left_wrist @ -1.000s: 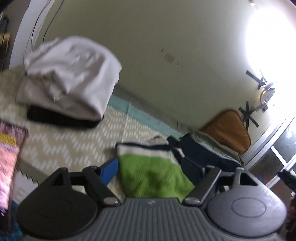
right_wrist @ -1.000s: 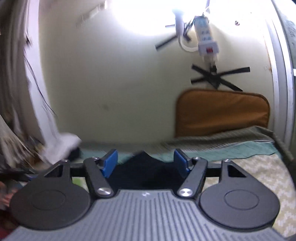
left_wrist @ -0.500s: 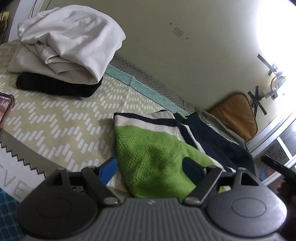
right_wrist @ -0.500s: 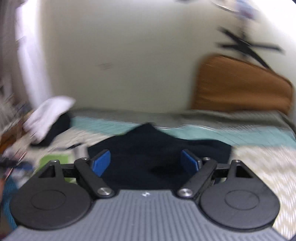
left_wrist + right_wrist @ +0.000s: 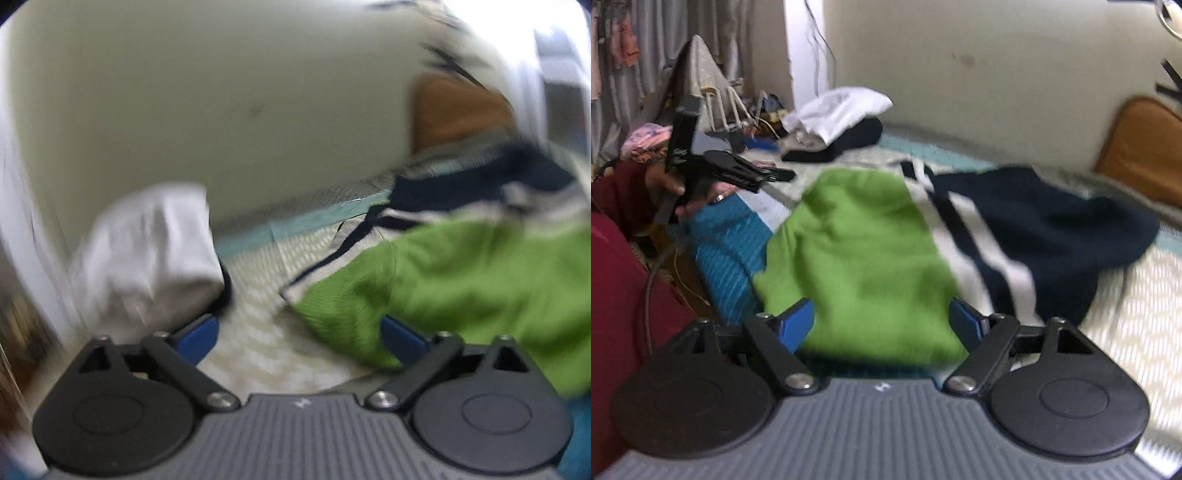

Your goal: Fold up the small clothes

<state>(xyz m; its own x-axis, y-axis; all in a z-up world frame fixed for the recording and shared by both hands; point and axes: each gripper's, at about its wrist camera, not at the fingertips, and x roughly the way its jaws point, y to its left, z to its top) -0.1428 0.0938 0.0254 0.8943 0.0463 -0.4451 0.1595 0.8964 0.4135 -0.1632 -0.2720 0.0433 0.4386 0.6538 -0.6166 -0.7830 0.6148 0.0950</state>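
Right gripper (image 5: 882, 323) jaws standing wide, closing slightly, green knit (image 5: 857, 258) lying between, ungripped. Left gripper (image 5: 299, 334) jaws spreading wide over bare bedspread (image 5: 258, 295), knit's corner beside. Folded white pile (image 5: 842, 107) sitting beyond, orange cushion (image 5: 1141, 147) leaning against wall.

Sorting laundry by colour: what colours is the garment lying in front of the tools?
Green, with white stripes and navy: the garment, best in the right wrist view.

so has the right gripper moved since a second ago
Yes. The right gripper has swung down and left: the orange cushion has slid to the right edge, and the green garment now lies between its open jaws.
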